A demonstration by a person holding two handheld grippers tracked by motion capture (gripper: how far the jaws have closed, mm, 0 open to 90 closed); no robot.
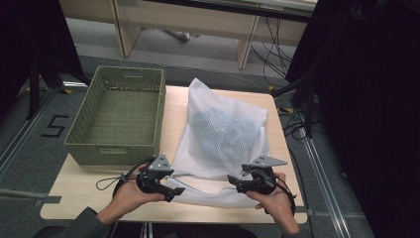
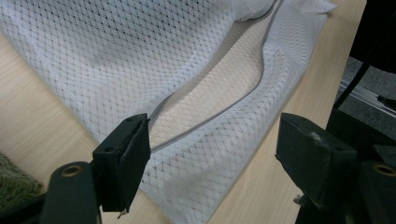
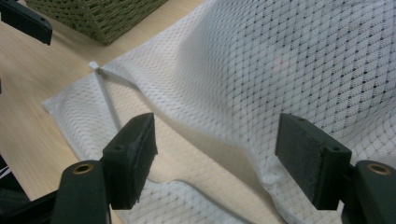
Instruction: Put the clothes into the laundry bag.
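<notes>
Left gripper (image 1: 174,191): jaws open | right gripper (image 1: 233,181): jaws open | both over mesh bag (image 1: 223,136) mouth, tabletop (image 1: 74,198) near edge

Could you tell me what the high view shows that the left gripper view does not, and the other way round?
High view alone: both hands with their tongs, left and right, at the near edge of the white mesh bag, a dark bundle inside it, and the whole green basket beside it. Left gripper view alone: the bag's grey zipper line running along its open mouth, between the open jaws. Both share the mesh bag and the wooden table.
</notes>
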